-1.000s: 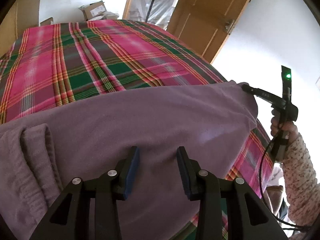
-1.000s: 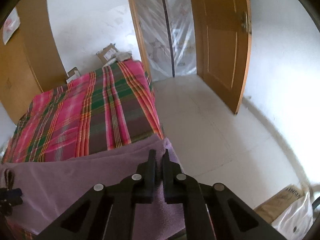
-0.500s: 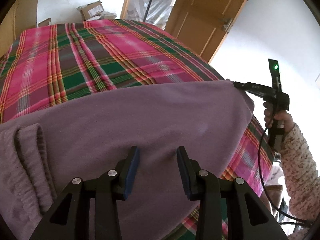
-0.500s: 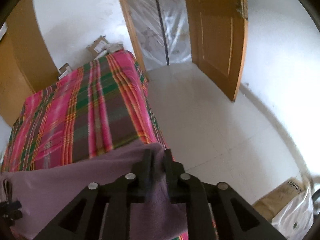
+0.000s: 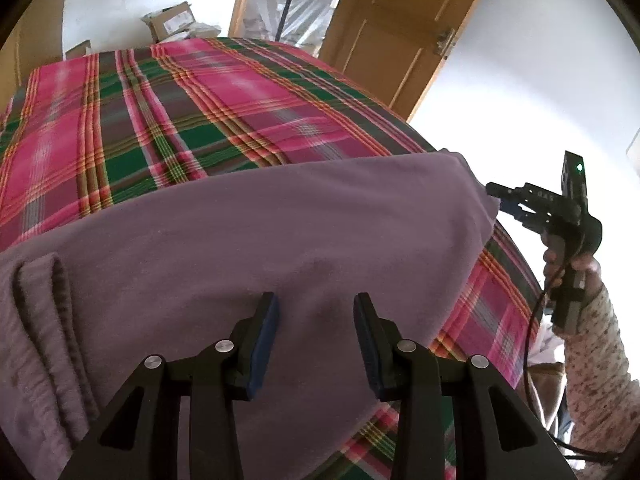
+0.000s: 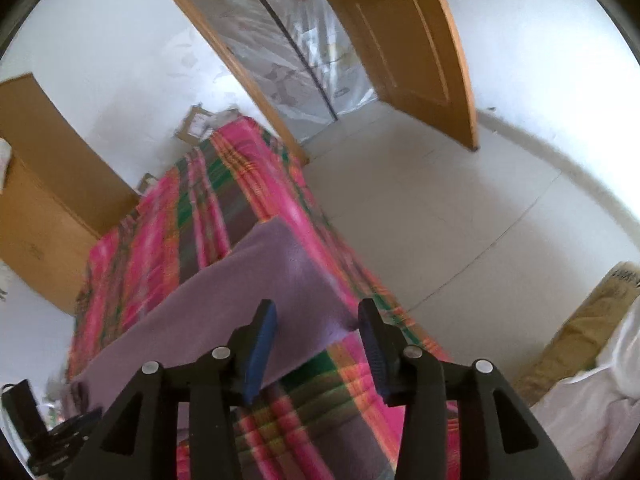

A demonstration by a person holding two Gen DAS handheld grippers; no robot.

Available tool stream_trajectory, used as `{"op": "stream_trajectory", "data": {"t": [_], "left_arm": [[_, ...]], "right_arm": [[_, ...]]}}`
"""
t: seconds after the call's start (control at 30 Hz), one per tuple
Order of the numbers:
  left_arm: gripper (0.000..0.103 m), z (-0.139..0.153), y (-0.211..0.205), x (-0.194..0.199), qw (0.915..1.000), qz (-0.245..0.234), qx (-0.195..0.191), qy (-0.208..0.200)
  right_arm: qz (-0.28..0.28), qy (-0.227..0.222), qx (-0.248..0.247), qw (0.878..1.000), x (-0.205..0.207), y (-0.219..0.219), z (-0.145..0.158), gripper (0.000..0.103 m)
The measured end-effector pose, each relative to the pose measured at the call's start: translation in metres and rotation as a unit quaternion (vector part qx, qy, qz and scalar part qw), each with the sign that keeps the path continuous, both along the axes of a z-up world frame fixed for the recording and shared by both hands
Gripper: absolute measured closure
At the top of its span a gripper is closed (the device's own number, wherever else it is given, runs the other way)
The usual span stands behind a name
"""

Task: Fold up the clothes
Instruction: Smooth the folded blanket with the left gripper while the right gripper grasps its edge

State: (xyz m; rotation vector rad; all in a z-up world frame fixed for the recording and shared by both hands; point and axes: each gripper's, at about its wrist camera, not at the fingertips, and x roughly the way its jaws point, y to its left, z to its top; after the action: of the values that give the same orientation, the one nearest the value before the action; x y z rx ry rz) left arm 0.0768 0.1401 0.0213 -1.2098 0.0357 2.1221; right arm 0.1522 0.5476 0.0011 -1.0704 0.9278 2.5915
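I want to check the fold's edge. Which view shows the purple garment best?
The left wrist view: the purple garment fills it sharply, with its ribbed edge. The right wrist view shows it blurred, beyond the open right gripper.

Two black plastic handheld grippers [image 5: 316,320] [image 6: 316,328] with blue-padded jaws and silver screw heads. Green indicator light and black trailing cable [image 5: 534,344] on the right one. Speckled pale knit sleeve [image 5: 600,364] at the wrist.

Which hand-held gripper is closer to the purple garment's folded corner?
The right hand-held gripper, open just off that corner; the left hand-held gripper hovers open over the purple garment mid-panel.
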Motion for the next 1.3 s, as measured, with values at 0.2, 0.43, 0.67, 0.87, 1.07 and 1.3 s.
{"op": "stream_trajectory", "data": {"t": [0.2, 0.43, 0.67, 0.87, 1.07, 1.3], "left_arm": [[0.063, 0.0, 0.0, 0.001, 1.0, 0.002, 0.0, -0.001], [0.063, 0.004, 0.003, 0.002, 0.9999, 0.004, 0.008, -0.005], [0.063, 0.014, 0.005, 0.003, 0.9997, 0.008, 0.025, 0.001], [0.063, 0.005, 0.006, 0.0, 0.9997, 0.005, 0.018, -0.018], [0.063, 0.004, 0.01, 0.003, 0.9997, -0.004, 0.011, -0.019], [0.063, 0.001, 0.013, 0.002, 0.9997, -0.003, 0.009, -0.021]], "right_arm": [[0.003, 0.02, 0.043, 0.999, 0.002, -0.01, 0.018, 0.093], [0.016, 0.061, 0.101, 0.993, -0.009, -0.018, 0.061, 0.093], [0.051, 0.139, 0.122, 0.981, -0.027, -0.032, 0.117, 0.093], [0.022, 0.06, 0.056, 0.996, -0.033, -0.005, 0.059, 0.093], [-0.004, 0.016, 0.008, 1.0, -0.018, 0.014, 0.008, 0.093], [-0.011, 0.004, 0.0, 1.0, -0.003, 0.016, -0.003, 0.089]]}}
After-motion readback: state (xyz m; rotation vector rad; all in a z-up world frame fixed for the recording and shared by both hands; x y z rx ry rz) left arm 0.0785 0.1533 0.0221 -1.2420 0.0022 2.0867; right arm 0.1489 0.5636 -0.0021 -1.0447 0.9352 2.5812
